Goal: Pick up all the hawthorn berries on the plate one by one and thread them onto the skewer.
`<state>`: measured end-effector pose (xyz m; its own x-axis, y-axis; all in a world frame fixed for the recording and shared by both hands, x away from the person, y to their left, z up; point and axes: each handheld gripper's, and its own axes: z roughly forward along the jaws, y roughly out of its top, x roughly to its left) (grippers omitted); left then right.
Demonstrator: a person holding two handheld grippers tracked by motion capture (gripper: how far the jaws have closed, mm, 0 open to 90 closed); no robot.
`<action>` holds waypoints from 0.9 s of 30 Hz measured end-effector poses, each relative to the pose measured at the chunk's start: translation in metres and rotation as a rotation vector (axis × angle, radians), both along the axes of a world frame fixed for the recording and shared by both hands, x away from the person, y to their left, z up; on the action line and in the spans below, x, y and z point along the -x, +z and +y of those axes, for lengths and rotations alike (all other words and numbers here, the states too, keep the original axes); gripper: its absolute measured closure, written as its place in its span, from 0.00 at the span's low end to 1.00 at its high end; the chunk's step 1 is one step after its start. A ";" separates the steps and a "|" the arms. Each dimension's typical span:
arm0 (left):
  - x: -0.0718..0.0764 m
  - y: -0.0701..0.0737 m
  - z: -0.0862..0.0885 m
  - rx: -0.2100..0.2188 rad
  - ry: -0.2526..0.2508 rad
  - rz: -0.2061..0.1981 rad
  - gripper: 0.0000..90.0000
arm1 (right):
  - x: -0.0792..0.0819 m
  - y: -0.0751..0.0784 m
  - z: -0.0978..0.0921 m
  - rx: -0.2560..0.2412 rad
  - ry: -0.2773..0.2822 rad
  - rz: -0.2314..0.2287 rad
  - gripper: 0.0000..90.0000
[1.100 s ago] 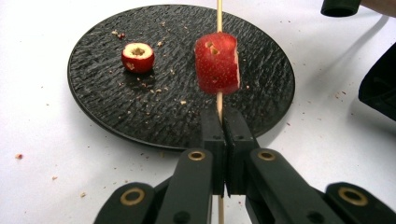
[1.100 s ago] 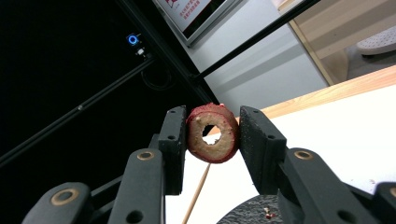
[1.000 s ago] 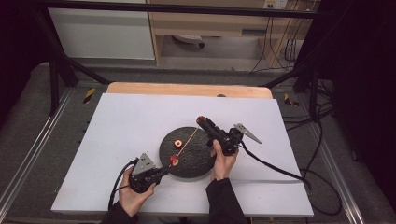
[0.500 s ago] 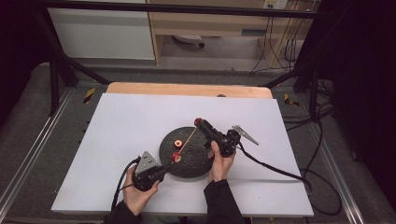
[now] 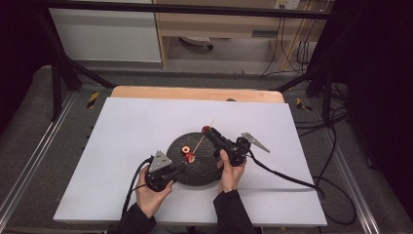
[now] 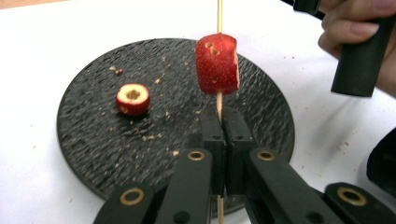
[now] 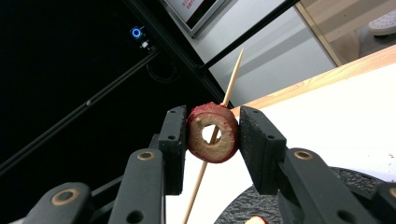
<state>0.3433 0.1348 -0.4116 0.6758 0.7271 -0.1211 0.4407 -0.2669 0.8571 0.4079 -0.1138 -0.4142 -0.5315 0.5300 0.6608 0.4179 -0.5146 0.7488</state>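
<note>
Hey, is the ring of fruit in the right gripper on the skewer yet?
Cannot tell. The skewer shows through the hole of the fruit ring, pinched by the right gripper, but may lie behind it.

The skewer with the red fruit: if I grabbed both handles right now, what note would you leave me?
Left gripper: shut on the skewer, held upright with one fruit piece already threaded.
Right gripper: shut on a cored fruit ring, its hole lined up near the skewer's tip.
One more cored piece lies on the black plate.
Left to do: probably slide the ring down, then thread the last piece.
</note>
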 end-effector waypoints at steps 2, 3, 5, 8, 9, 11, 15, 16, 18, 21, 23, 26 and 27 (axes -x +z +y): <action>-0.002 0.001 -0.002 0.002 -0.002 0.000 0.99 | 0.001 0.000 0.000 0.004 0.003 0.000 0.70; -0.003 0.002 -0.003 0.003 -0.002 0.000 0.99 | 0.001 0.000 0.000 0.008 0.004 0.000 0.70; -0.005 0.003 -0.004 0.006 -0.005 0.002 0.99 | 0.002 0.000 0.000 0.012 0.006 -0.001 0.70; -0.009 0.004 -0.007 0.008 -0.009 0.002 0.99 | 0.004 -0.002 0.001 0.021 0.014 0.003 0.70; -0.010 0.004 -0.008 0.011 -0.011 0.002 0.99 | 0.005 -0.003 0.002 0.026 0.016 0.003 0.70; -0.012 0.004 -0.009 0.009 -0.012 0.002 0.99 | 0.007 -0.003 0.002 0.035 0.026 0.007 0.70; -0.015 0.004 -0.012 0.008 -0.017 0.007 0.99 | 0.010 -0.005 0.003 0.063 0.042 0.009 0.70; -0.016 0.004 -0.013 0.004 -0.020 0.008 0.99 | 0.011 -0.006 0.003 0.070 0.042 0.010 0.70; -0.016 0.003 -0.013 0.005 -0.022 0.007 0.99 | 0.013 -0.007 0.004 0.084 0.044 0.009 0.70; -0.017 0.003 -0.014 0.006 -0.026 0.008 0.99 | 0.014 -0.008 0.004 0.097 0.050 0.008 0.70; -0.017 0.002 -0.014 0.006 -0.029 0.009 0.99 | 0.015 -0.009 0.004 0.103 0.056 0.012 0.70; -0.018 0.001 -0.014 0.009 -0.032 0.010 0.99 | 0.016 -0.010 0.005 0.109 0.059 0.019 0.70; -0.018 0.001 -0.014 0.004 -0.034 0.010 0.99 | 0.016 -0.011 0.005 0.114 0.064 0.023 0.70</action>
